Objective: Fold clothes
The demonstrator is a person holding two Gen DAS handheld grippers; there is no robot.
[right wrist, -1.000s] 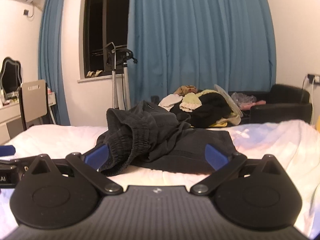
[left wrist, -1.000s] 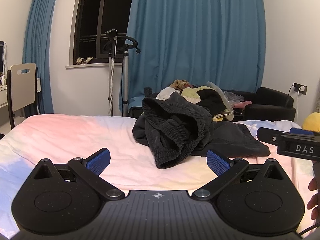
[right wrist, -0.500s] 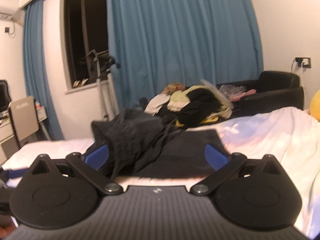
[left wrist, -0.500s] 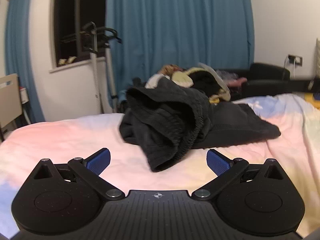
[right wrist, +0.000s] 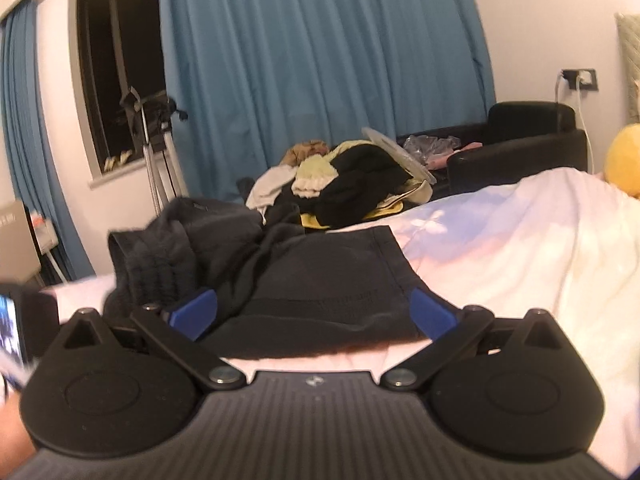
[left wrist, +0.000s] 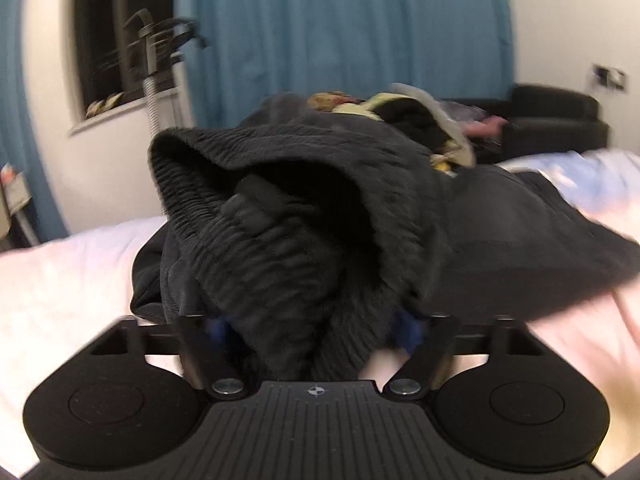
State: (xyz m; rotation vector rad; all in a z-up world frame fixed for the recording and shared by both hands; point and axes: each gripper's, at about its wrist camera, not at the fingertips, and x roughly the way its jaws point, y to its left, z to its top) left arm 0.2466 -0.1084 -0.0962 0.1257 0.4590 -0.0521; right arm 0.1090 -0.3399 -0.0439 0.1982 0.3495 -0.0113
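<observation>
A crumpled black garment (left wrist: pixel 304 216) with a ribbed elastic waistband lies on the pale bed (left wrist: pixel 68 276). My left gripper (left wrist: pixel 314 328) has its blue pads narrowed around the hanging waistband fold, which fills the gap between them. The frame is blurred. In the right wrist view the same garment (right wrist: pixel 320 276) spreads flat toward me. My right gripper (right wrist: pixel 312 312) is open and empty, just short of the garment's near hem, its blue fingertips (right wrist: pixel 430 312) wide apart.
A pile of other clothes (right wrist: pixel 352 180) lies at the far edge of the bed. A black armchair (right wrist: pixel 528 144) stands at the right, a garment steamer stand (right wrist: pixel 154 148) by the window at left. A yellow plush (right wrist: pixel 624 160) sits far right.
My left gripper moved forward into the garment and its pads closed in around the waistband. My right gripper swung right and closer to the garment's flat hem, staying open.
</observation>
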